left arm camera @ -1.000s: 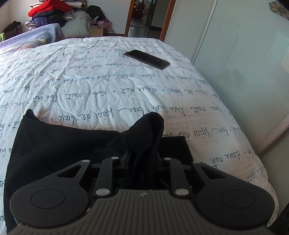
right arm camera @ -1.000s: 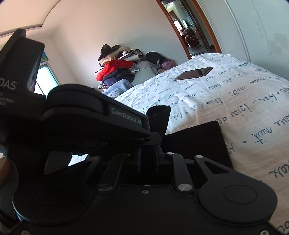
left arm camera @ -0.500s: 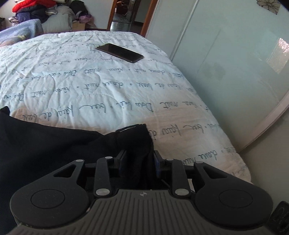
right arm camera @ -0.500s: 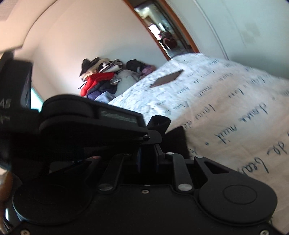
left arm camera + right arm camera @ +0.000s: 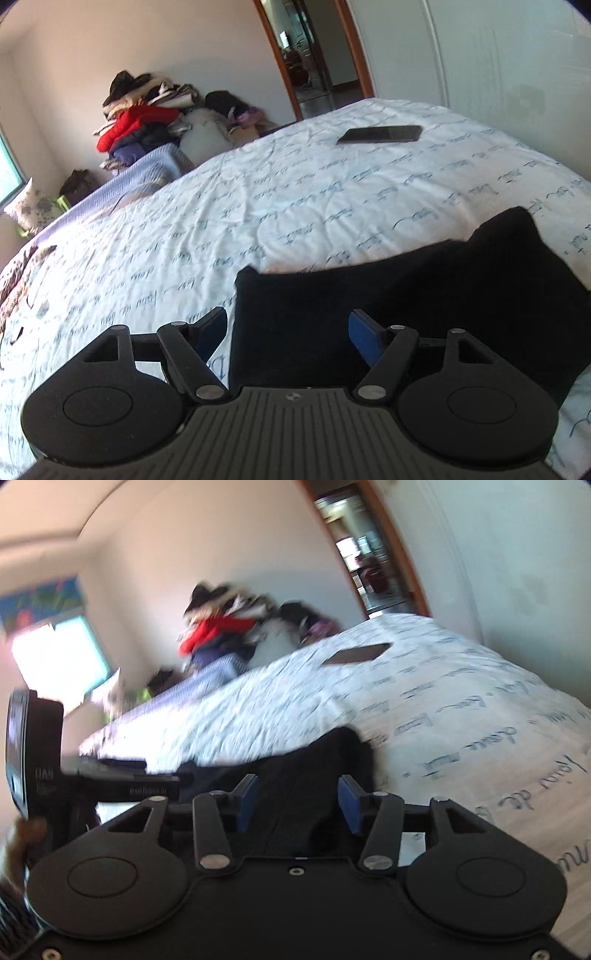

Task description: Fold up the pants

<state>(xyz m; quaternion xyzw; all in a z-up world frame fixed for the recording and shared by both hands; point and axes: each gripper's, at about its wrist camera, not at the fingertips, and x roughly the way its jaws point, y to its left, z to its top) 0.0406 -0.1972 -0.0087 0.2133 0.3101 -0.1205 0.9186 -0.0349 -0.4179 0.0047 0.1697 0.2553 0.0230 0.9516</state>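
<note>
Black pants (image 5: 424,288) lie folded on the white quilt with blue script (image 5: 295,206), near the bed's front edge. My left gripper (image 5: 288,326) hovers over their left end. Its jaws are opening, the blue pads stand wide apart and do not press the cloth below them. In the blurred right wrist view the pants (image 5: 325,760) lie just ahead of my right gripper (image 5: 297,799). Its jaws are opening too, with black cloth lying between the pads, untouched by them. The left gripper's body (image 5: 110,775) shows at the left of that view.
A dark phone (image 5: 380,133) lies on the far part of the bed. A pile of clothes (image 5: 147,118) is heaped against the back wall beside a folded blue blanket (image 5: 147,166). A doorway (image 5: 314,55) opens behind. Wardrobe doors (image 5: 498,55) run along the right side.
Both grippers held a pinch of the black pants and have let go; their jaws have spread. The left gripper swung to the left end of the cloth and rolled.
</note>
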